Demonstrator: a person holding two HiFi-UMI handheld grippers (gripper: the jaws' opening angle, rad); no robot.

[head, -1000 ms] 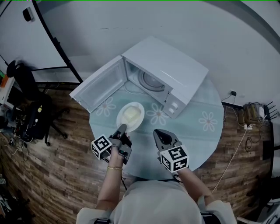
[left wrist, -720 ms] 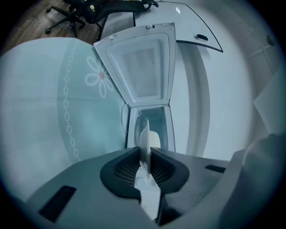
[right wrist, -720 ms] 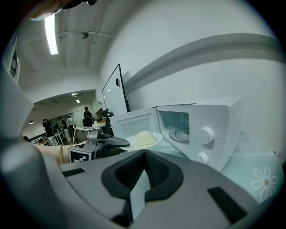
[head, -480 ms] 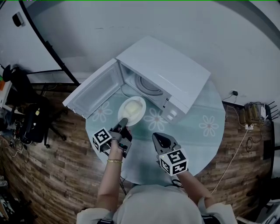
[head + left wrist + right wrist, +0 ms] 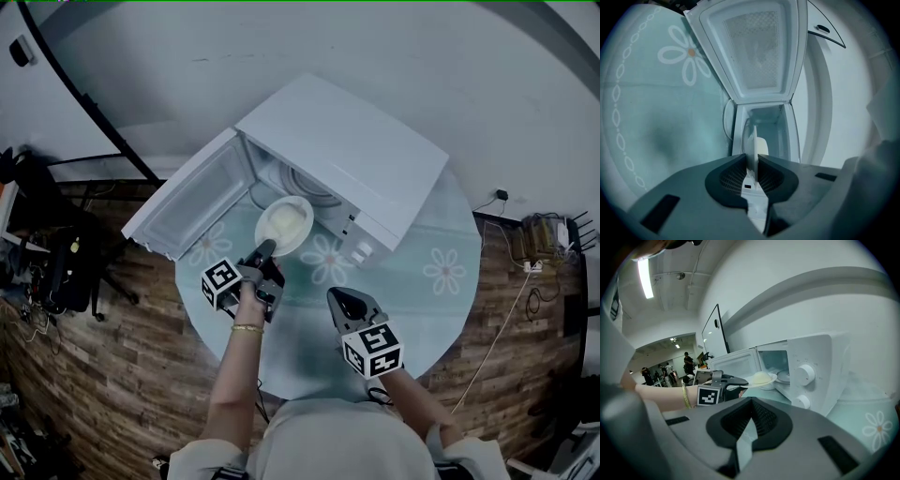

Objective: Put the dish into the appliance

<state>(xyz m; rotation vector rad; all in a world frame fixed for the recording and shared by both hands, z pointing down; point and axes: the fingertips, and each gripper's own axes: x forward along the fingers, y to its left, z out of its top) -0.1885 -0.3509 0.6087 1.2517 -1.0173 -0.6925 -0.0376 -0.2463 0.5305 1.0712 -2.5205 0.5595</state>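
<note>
Left gripper (image 5: 264, 249): clenched on the near rim of the white round dish (image 5: 286, 223), which stands edge-on between its pads
Dish: lifted off the table, at the open mouth of the white microwave oven (image 5: 347, 150), 1 o'clock from the left gripper; how far inside it reaches is hard to tell
Load: pale yellowish mound (image 5: 761, 377), its kind unclear
Right gripper (image 5: 345, 302): jaws together on nothing, 4 o'clock from the left one, above the round teal flowered table (image 5: 422, 281)
Hidden: the cavity, mostly behind the dish and the oven's top; door (image 5: 187, 211) swung out to 9 o'clock
</note>
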